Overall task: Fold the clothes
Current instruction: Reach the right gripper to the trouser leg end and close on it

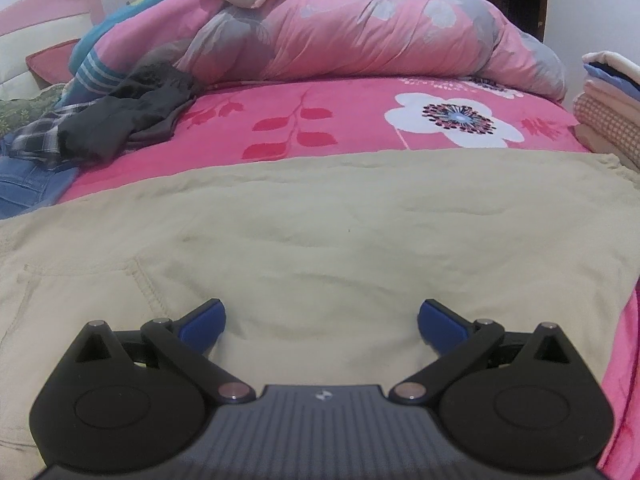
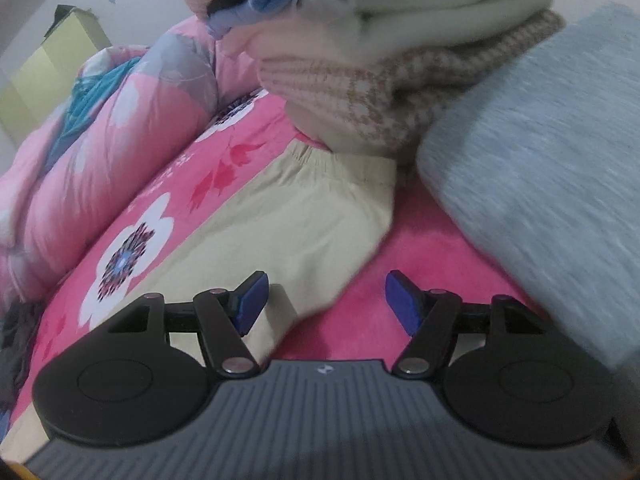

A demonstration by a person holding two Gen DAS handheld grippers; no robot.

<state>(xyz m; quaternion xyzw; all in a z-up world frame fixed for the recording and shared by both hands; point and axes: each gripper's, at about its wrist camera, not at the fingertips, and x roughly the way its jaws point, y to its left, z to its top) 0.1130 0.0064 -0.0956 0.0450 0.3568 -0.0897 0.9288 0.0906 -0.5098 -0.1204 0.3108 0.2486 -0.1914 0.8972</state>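
Beige trousers; pink floral bedsheet; tongs black, blue pads

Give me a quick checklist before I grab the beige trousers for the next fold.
1. Left gripper empty, jaws open: ok.
2. Right gripper empty, jaws open: ok.
3. Trousers spread flat on the pink sheet: ok, only light wrinkles.
4. Waistband free to lift: cannot tell; it lies right against the folded stack, and the picture is blurred.
5. Room on the sheet beyond the trousers: ok; the dark clothes sit off to the left and the duvet at the back.
6. Grey fabric clear of the right gripper: not ok; it looms close beside it.
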